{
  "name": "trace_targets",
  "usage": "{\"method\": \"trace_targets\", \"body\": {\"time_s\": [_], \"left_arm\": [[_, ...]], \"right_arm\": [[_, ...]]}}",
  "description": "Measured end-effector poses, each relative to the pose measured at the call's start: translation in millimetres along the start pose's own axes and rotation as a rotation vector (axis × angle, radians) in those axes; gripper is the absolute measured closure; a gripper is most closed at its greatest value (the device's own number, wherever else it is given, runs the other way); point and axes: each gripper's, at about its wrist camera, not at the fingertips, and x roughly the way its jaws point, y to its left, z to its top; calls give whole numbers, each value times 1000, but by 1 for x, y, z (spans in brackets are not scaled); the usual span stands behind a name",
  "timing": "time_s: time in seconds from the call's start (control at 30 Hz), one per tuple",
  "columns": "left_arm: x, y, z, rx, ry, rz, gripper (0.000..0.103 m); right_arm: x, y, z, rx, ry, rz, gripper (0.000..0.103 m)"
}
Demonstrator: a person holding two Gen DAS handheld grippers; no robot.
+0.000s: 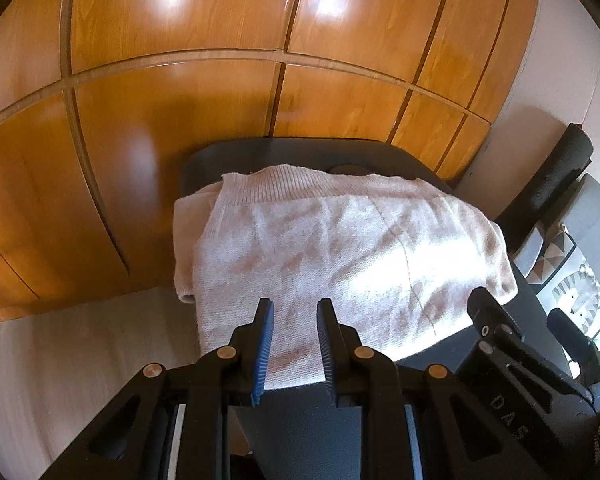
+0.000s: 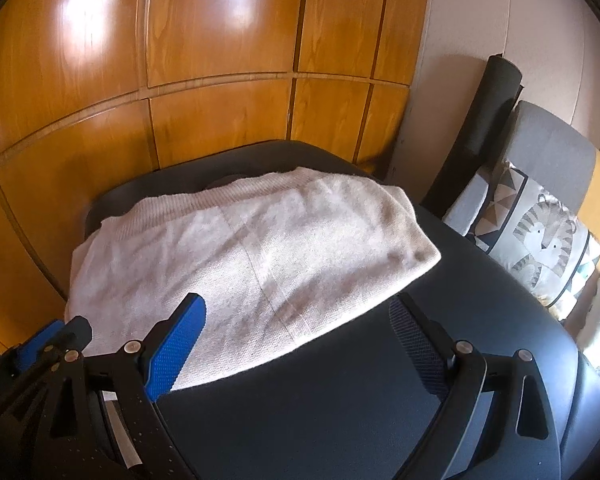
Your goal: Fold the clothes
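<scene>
A cream knitted garment (image 1: pixel 332 248) lay folded into a thick, roughly rectangular bundle on a dark table (image 2: pixel 340 420), and everything else in view sat in relation to that bundle. Its ribbed hem ran along the far edge, and a raised seam crossed its top surface towards the near edge. On its left side the bundle reached the table's edge, with a lower layer of the knit showing out beneath the top one there.

The left gripper (image 1: pixel 296 312) hung at the near edge of the garment with its jaws partly apart; the knit showed in the gap between the blue pads (image 1: pixel 262 352), and neither pad visibly pressed on the fabric, so nothing was gripped. The right gripper (image 2: pixel 300 312) stood at the garment's near right corner with its jaws spread wide, its left pad over the knit and its right pad over bare table just off the bundle's edge; it held nothing.

Behind the garment rose a wall of glossy wooden cabinet doors (image 1: pixel 220 60). To the garment's right, beyond the table, stood a grey chair (image 2: pixel 552 152) carrying a cushion (image 2: pixel 540 240) printed with a tiger.
</scene>
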Motion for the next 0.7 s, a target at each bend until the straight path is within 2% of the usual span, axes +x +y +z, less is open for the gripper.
{"method": "trace_targets", "body": {"time_s": [0.43,0.57,0.7], "left_arm": [[-2,5,2,-20,-26,-16,82],[-3,6,2,-48,-37,24,82],[1,3,1,-23,-17,132,82]], "right_arm": [[-2,6,0,9,1,11,8],[-2,4,0,21,1,16,8],[-3,5,0,18,-1,18,8]]}}
